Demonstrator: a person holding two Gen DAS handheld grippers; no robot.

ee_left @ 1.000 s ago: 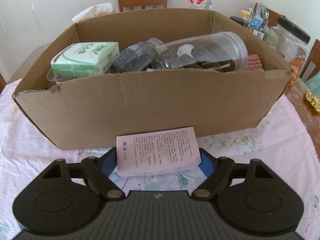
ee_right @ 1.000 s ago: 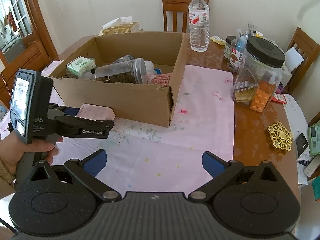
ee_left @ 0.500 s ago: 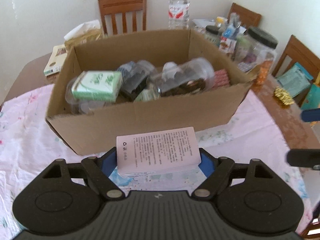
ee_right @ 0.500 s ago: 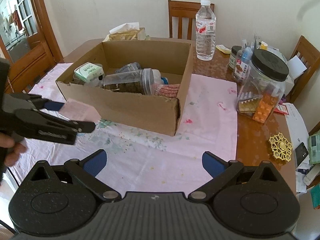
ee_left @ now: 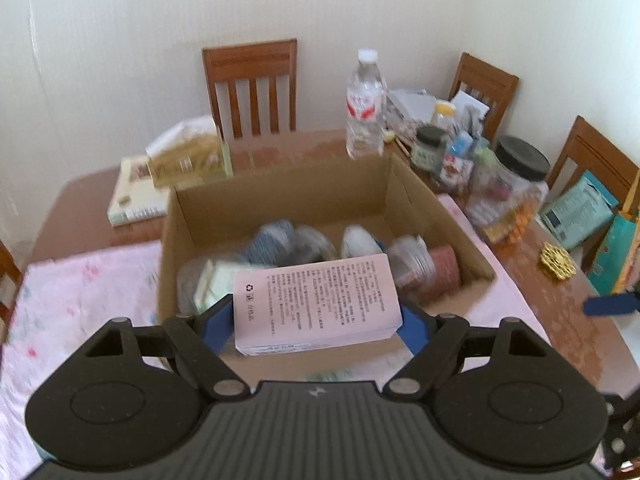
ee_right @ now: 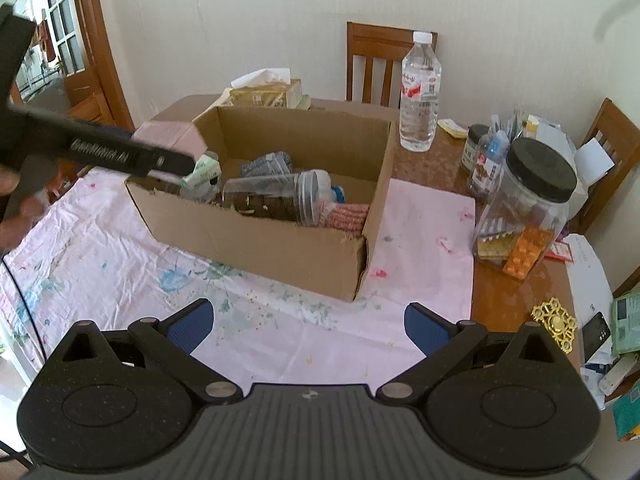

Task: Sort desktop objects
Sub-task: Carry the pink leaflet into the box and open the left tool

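Gripping a pink box point(ee_left: 316, 304) between its blue fingers point(ee_left: 218, 326), the left gripper point(ee_left: 314, 326) is holding it in the air above the near-left part of the open cardboard carton point(ee_left: 280, 200), which is sitting on the counter point(ee_right: 516, 292) with a clear jar point(ee_right: 276, 198) and other items lying inside. Hanging over the pink floral cloth point(ee_right: 280, 332) in front of the carton, the right gripper point(ee_right: 306, 326) is standing with its jaws spread wide and holding nothing.

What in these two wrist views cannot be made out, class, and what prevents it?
- Left wrist view: items in the cardboard box are motion-blurred, partly hidden by the pink box.
- Same view: pink box's print is too small to read.
- Right wrist view: the left gripper is blurred; its fingers hide most of the pink box.
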